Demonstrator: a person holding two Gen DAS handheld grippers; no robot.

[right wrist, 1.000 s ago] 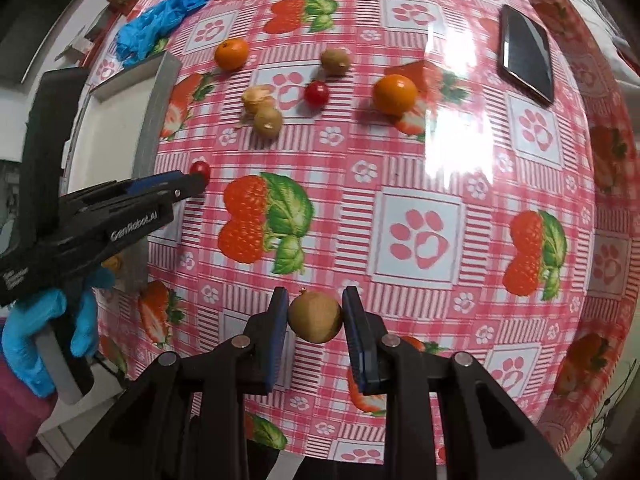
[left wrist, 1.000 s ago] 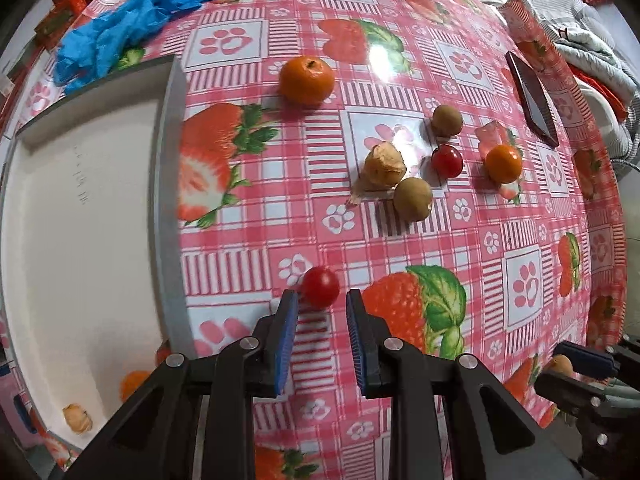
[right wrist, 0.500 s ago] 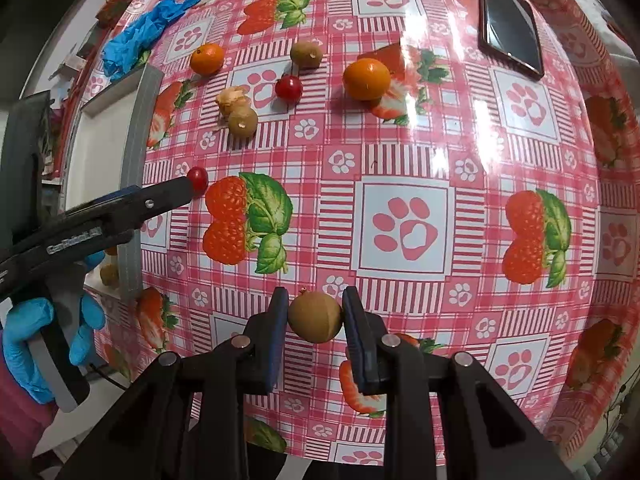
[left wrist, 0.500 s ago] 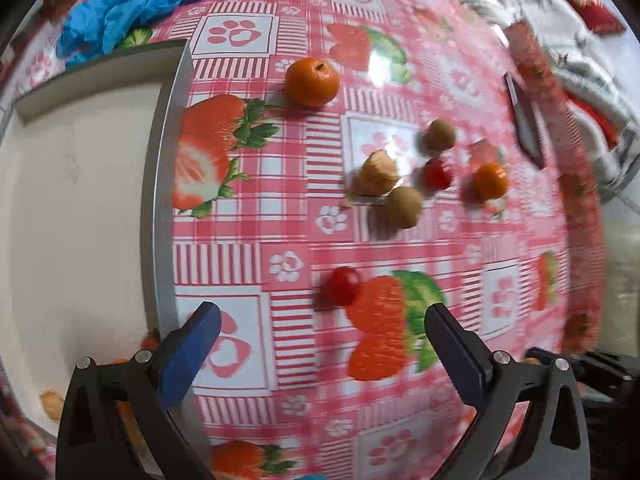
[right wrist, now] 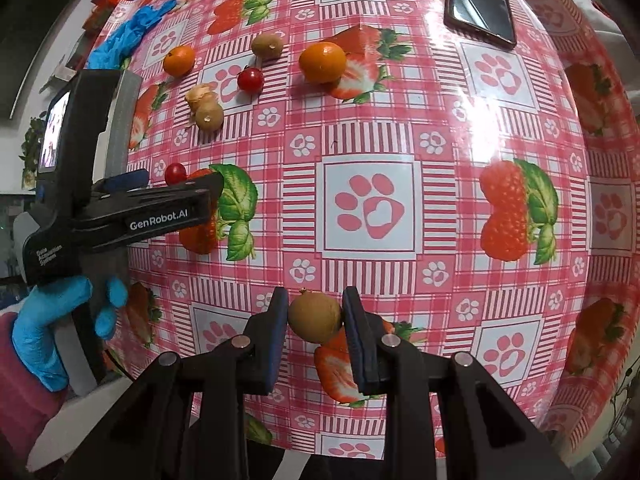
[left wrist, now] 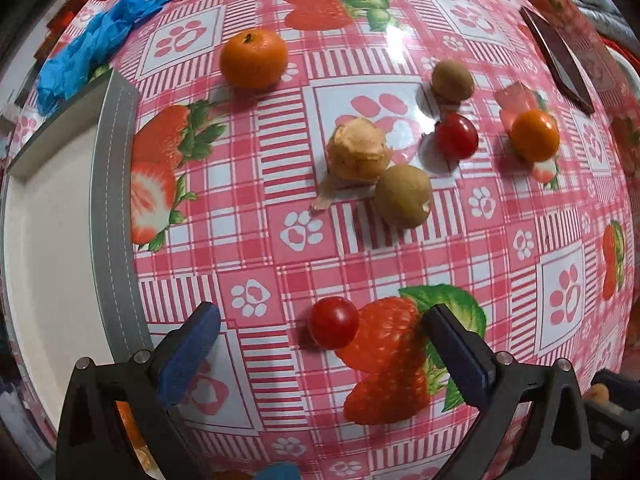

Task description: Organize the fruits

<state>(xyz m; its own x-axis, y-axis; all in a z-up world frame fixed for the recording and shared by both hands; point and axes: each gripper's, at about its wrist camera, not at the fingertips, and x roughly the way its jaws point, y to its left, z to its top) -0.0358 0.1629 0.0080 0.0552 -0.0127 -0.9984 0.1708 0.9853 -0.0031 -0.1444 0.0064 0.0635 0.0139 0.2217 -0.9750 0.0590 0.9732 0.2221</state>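
Note:
My left gripper (left wrist: 320, 332) is open, its jaws wide on either side of a red cherry tomato (left wrist: 333, 322) lying on the tablecloth; it also shows in the right wrist view (right wrist: 175, 173). My right gripper (right wrist: 315, 316) is shut on a brown longan (right wrist: 315, 319), held above the table's near edge. Farther off lie a mandarin (left wrist: 253, 57), a peeled fruit (left wrist: 358, 149), two brown longans (left wrist: 403, 195) (left wrist: 453, 81), a second cherry tomato (left wrist: 456, 136) and a small orange (left wrist: 535, 134). A white tray (left wrist: 114, 208) stands at the left.
A black phone (right wrist: 478, 0) lies at the far right of the table. A crumpled blue glove (left wrist: 96, 40) lies behind the tray. The table carries a pink strawberry-pattern cloth (right wrist: 400, 128). The tray holds a few fruits at its near end, mostly hidden.
My left gripper opened wide from nearly shut and moved closer, so the cherry tomato now lies between its jaws. My right gripper keeps hold of the longan and shifted slightly.

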